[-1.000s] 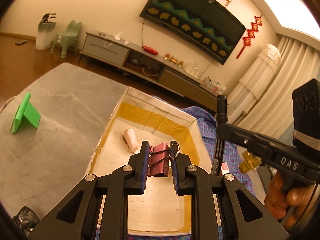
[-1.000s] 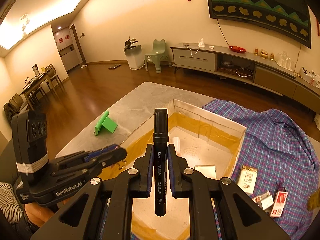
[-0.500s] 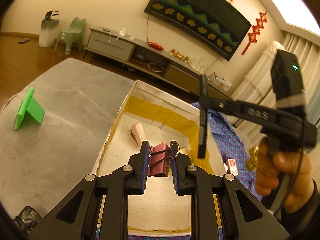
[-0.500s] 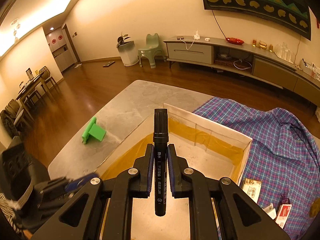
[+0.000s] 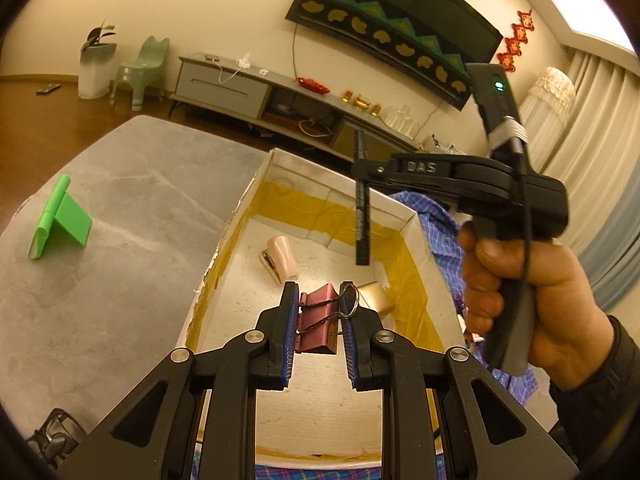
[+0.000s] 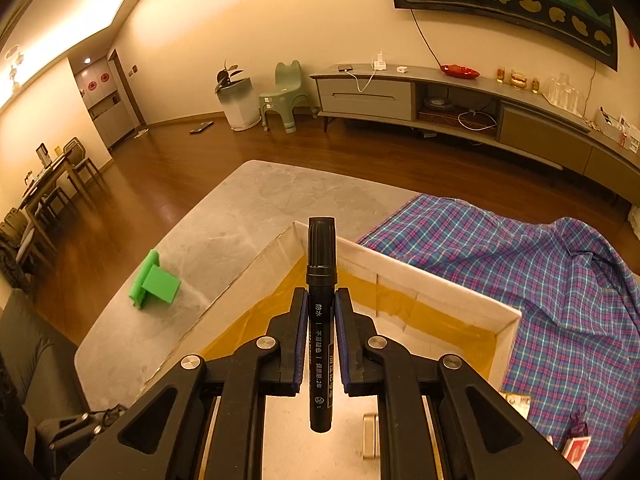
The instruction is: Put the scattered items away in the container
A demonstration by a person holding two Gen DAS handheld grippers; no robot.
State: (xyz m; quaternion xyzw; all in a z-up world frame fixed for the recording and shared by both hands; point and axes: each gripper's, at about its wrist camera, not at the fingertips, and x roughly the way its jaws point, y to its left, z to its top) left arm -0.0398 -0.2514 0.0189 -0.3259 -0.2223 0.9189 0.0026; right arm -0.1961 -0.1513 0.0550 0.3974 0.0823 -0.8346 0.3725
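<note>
My left claw [image 5: 319, 312] is nearly closed, pinching a pink binder clip [image 5: 318, 322] above the white box [image 5: 416, 216], whose floor lies just below and ahead. My right claw [image 6: 321, 322] is clamped tight on an upright black marker [image 6: 321, 320], hanging over the same box [image 6: 440, 284], a green stand [image 6: 154, 280] far left on the worktop [image 6: 248, 200].

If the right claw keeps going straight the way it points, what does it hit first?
Probably the far wall of the white box: the right claw, shut on the black marker, aims there. Depth is unclear.
</note>
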